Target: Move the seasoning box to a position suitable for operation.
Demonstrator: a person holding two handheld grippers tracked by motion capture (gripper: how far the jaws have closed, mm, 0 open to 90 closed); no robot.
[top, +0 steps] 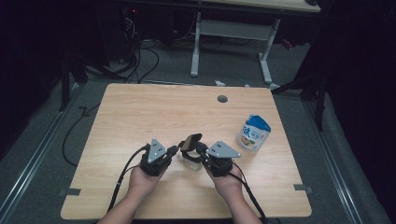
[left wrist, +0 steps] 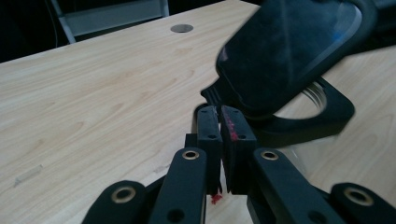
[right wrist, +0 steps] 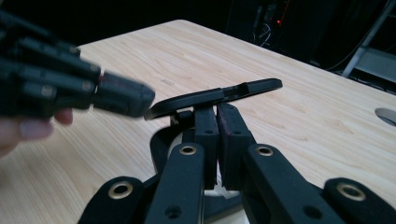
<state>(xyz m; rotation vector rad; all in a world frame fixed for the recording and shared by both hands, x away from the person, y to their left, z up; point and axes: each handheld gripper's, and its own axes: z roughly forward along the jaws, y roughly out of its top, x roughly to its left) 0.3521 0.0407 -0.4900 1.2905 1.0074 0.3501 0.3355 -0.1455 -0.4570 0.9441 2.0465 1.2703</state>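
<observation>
A small clear container with a black ring rim (top: pixel 189 160) stands near the table's front middle. Its black flip lid (top: pixel 192 140) is raised and tilted. In the left gripper view the lid (left wrist: pixel 289 51) hangs over the ring rim (left wrist: pixel 327 112). My left gripper (left wrist: pixel 220 111) is shut, with its tips at the lid's hinge end. In the right gripper view the lid (right wrist: pixel 219 95) is edge-on, just above my shut right gripper (right wrist: pixel 217 109). That gripper lies over the ring (right wrist: pixel 161 140). Whether it pinches anything is hidden. The left gripper's tip (right wrist: pixel 123 95) touches the lid's end.
A white and blue milk bottle (top: pixel 253 132) stands upright to the right of the grippers. A round cable hole (top: pixel 222 99) sits near the wooden table's (top: pixel 140 116) far edge. A white desk frame (top: pixel 231 42) and cables are on the floor beyond.
</observation>
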